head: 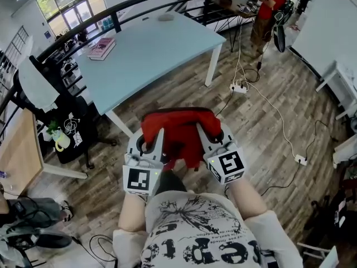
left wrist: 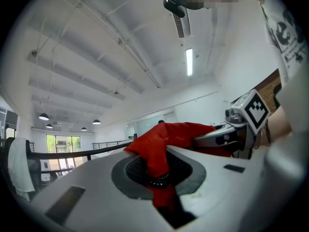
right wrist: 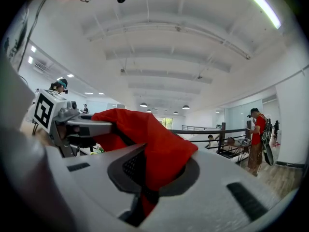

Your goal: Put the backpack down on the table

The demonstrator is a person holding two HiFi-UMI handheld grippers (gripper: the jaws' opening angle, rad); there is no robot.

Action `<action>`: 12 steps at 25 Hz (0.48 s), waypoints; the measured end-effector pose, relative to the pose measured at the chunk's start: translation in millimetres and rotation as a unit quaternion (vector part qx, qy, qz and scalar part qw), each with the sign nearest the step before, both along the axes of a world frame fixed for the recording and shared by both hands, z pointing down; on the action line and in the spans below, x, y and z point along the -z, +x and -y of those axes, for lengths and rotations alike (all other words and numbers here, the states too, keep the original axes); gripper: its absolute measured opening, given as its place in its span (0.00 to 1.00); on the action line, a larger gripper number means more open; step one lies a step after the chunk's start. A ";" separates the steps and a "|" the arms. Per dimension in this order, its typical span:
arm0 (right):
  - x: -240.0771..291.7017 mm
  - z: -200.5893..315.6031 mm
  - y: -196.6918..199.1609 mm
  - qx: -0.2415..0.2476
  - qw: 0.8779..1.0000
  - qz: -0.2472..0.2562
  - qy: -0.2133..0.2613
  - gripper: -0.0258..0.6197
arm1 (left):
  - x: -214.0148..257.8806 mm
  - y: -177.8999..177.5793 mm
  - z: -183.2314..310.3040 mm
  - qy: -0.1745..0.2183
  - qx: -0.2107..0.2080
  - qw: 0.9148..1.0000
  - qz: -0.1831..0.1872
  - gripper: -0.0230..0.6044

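**A:** What are the tongs gripping?

**B:** The left gripper (head: 152, 143) is clamping a fold of the red backpack (head: 179, 132). The right gripper (head: 210, 136) is pinching its other side.

**A:** Where is the backpack hanging?

**B:** It is hanging between them, over the wood floor (head: 262, 121). The table (head: 150, 49) is lying at eleven o'clock, apart from it.

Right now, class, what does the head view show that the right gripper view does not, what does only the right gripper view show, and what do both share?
Only the head view: the pale blue table with a pink book on it, and a power strip on the floor. Only the right gripper view: the ceiling with its lamps. Both: the red backpack, clamped by the left gripper and the right gripper, and a person in a red shirt.
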State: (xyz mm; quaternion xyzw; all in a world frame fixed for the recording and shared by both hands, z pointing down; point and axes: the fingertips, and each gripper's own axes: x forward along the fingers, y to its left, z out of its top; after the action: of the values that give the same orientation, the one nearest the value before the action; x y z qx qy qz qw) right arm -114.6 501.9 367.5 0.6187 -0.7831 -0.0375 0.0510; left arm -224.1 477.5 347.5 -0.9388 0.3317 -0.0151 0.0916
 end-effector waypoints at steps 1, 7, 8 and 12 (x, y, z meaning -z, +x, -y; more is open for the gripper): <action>-1.0 4.1 3.4 0.000 1.000 0.000 -0.002 0.07 | -0.9 3.4 4.2 -0.001 0.001 1.000 0.001 0.11; -4.6 51.8 23.9 0.001 1.000 -0.006 -0.007 0.07 | -4.9 23.8 51.7 -0.002 -0.001 1.000 -0.002 0.11; -4.6 63.0 27.6 0.000 1.000 -0.009 -0.006 0.07 | -5.3 27.5 63.3 -0.002 -0.003 1.000 -0.003 0.11; -3.6 110.5 44.6 -0.009 1.000 -0.013 -0.004 0.07 | -6.8 44.2 112.7 -0.007 -0.014 1.000 -0.004 0.11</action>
State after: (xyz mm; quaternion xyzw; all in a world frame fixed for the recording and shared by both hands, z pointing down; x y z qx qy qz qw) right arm -70.0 391.3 371.1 0.6249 -0.7769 -0.0424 0.0640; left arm -179.9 364.8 354.4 -0.9440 0.3189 -0.0120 0.0835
